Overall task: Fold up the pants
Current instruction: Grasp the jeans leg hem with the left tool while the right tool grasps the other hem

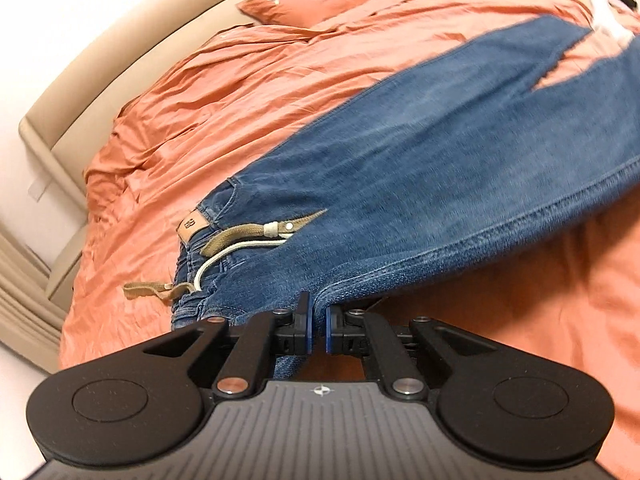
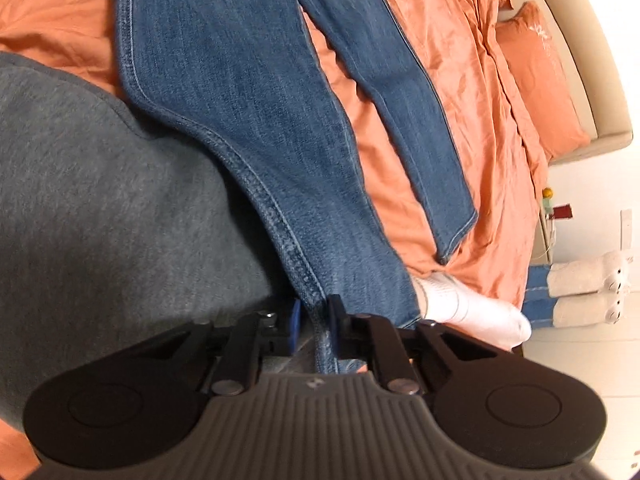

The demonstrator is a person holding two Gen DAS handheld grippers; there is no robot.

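Denim, crumpled cotton-like bedding, matt plastic tools

The pants [image 1: 420, 168] are blue denim, coarse in weave with raised stitched seams, a tan leather-like patch [image 1: 195, 225] and a woven khaki drawstring [image 1: 256, 232]. The orange bedspread [image 1: 248, 92] is thin creased cloth with a faint sheen; the headboard [image 1: 100, 60] looks smooth, padded, beige. The left gripper [image 1: 319, 322] and right gripper [image 2: 314, 320] are matt black plastic with bright metal pins and a ribbed grey body. Grey trousers [image 2: 100, 200] look like soft fleecy knit, the sock [image 2: 472, 304] white ribbed knit
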